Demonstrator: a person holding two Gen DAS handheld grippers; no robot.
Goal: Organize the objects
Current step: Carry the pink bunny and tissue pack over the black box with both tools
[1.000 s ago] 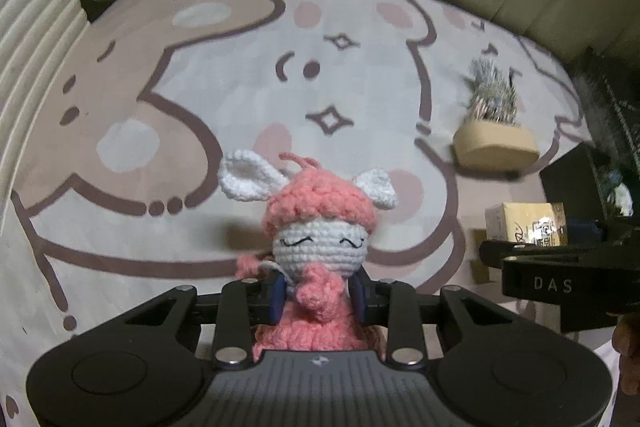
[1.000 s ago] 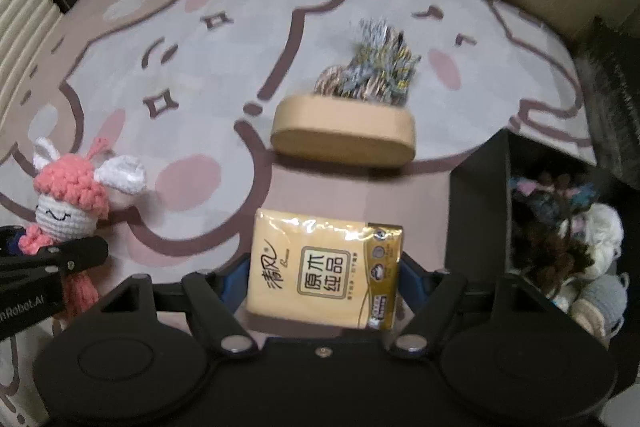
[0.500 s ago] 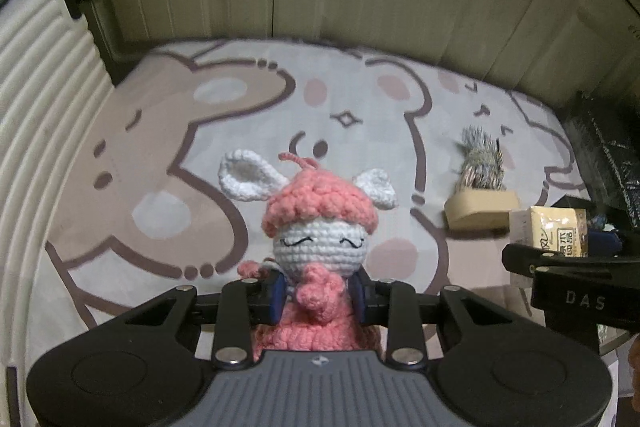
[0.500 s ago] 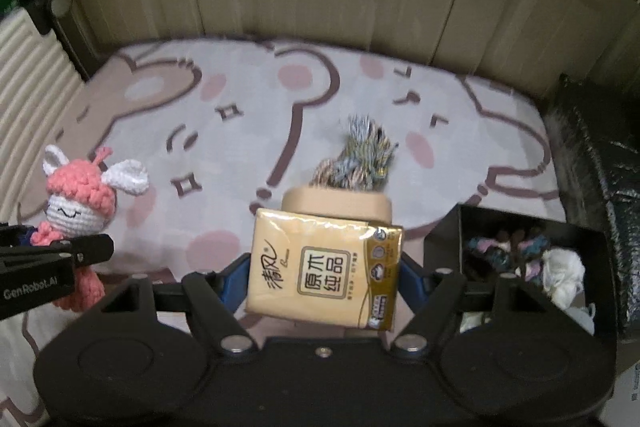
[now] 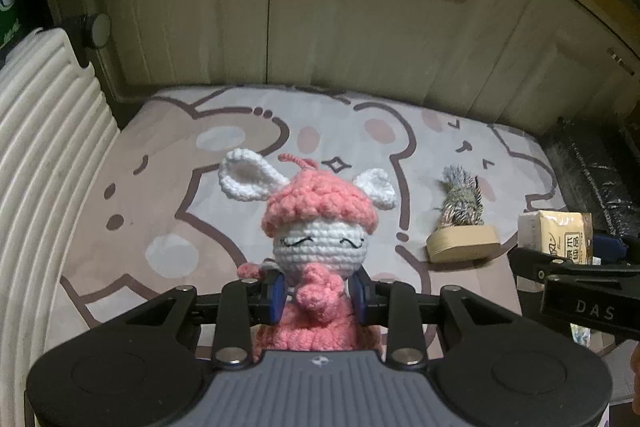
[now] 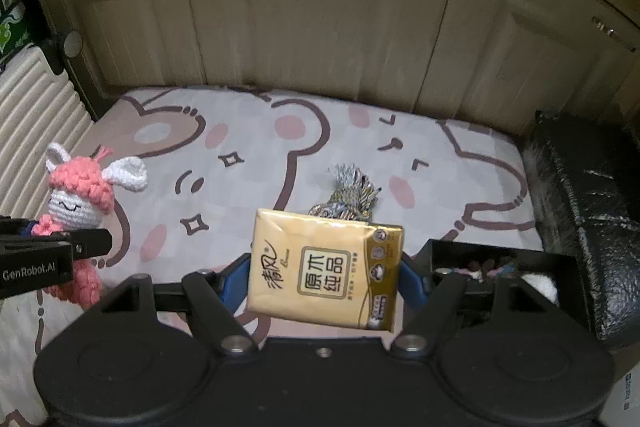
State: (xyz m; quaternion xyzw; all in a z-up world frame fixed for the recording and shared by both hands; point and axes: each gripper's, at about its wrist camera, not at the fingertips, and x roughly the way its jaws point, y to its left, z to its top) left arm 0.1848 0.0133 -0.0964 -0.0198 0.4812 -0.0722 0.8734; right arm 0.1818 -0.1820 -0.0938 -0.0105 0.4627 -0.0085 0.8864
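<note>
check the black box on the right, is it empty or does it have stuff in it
Not empty. The right wrist view shows the open-topped black box holding yarn-like items, including something white; how full, cannot tell.

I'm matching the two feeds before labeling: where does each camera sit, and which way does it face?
Left wrist: on the left gripper, looking along its fingers at the crochet bunny they clamp, the bear rug and cabinets beyond; the right gripper shows at right.
Right wrist: on the right gripper, facing the clamped tissue pack, rug, black bin; left gripper at left.
Shared: bunny, tissue pack, tassel brush, rug, cabinets.
</note>
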